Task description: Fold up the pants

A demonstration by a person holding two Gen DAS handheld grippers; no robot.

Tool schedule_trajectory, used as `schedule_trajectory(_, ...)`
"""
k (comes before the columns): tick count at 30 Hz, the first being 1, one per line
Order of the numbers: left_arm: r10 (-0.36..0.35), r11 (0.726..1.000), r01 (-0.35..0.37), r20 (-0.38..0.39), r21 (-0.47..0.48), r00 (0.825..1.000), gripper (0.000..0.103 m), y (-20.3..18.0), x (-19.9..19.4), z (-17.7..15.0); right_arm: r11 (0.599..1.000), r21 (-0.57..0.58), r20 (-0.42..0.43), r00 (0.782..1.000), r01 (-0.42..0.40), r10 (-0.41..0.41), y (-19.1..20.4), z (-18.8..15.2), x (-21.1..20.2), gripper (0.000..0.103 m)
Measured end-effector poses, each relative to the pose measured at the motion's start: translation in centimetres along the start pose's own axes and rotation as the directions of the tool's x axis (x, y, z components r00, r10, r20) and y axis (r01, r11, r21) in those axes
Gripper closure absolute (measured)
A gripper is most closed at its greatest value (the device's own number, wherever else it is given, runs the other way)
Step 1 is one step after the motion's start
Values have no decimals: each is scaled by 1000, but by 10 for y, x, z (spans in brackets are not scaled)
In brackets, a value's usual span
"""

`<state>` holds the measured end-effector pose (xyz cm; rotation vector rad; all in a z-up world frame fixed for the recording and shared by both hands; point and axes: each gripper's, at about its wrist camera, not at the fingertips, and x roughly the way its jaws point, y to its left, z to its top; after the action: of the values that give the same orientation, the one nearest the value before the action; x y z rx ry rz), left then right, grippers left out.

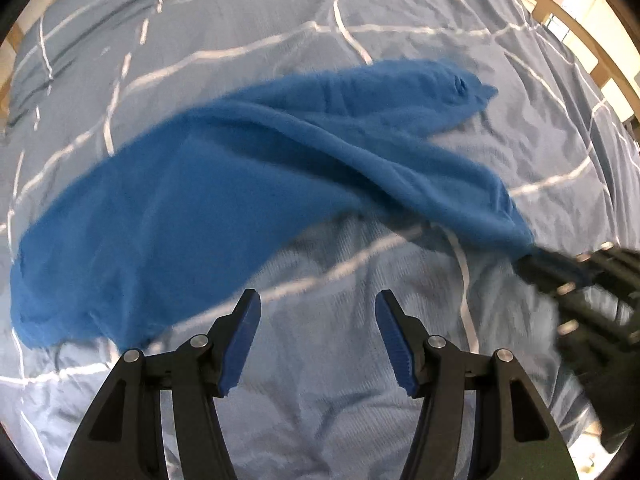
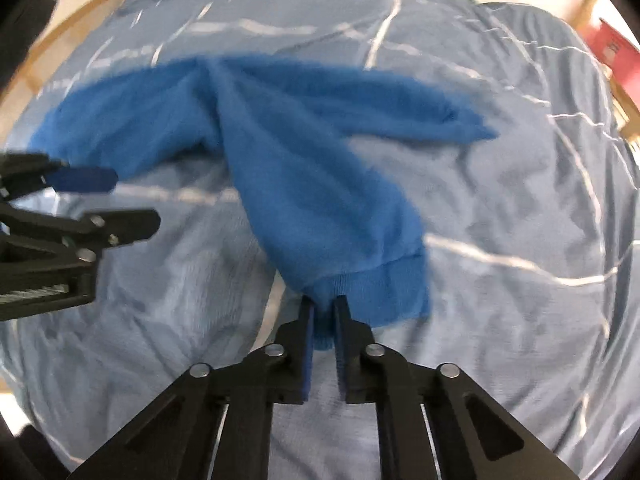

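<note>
Our right claw [image 2: 323, 312] is squeezed tight on the ribbed cuff of one leg of the soft blue knit pants [image 2: 280, 152]. The pants lie spread out on the bed's light blue quilt with white lines [image 2: 500, 208]. Our left claw [image 1: 318, 304] is wide open, holding nothing, near the pants.

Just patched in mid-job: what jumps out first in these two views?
The bright blue pants sprawl unfolded across the grey-blue bedspread, legs splayed apart. The right claw is clamped on one cuff at the near end, while the left claw hangs open and empty over bare bedding beside the waist end.
</note>
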<state>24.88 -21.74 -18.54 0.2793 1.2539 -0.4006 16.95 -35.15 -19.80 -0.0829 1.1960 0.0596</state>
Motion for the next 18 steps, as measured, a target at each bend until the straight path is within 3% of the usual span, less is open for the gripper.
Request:
schedule_trajectory(6, 40, 994, -50, 112, 93, 993, 45, 6, -8, 45, 995, 85, 117, 991, 59, -69, -44, 51, -37, 96)
schedule_trajectory(9, 48, 990, -67, 147, 125, 988, 45, 9, -6, 67, 990, 109, 154, 983, 89, -105, -72, 82, -35, 96)
schedule_trajectory(18, 59, 972, -107, 222, 208, 973, 45, 16, 10, 123, 990, 98, 228, 966, 99, -119, -108, 163, -26, 96)
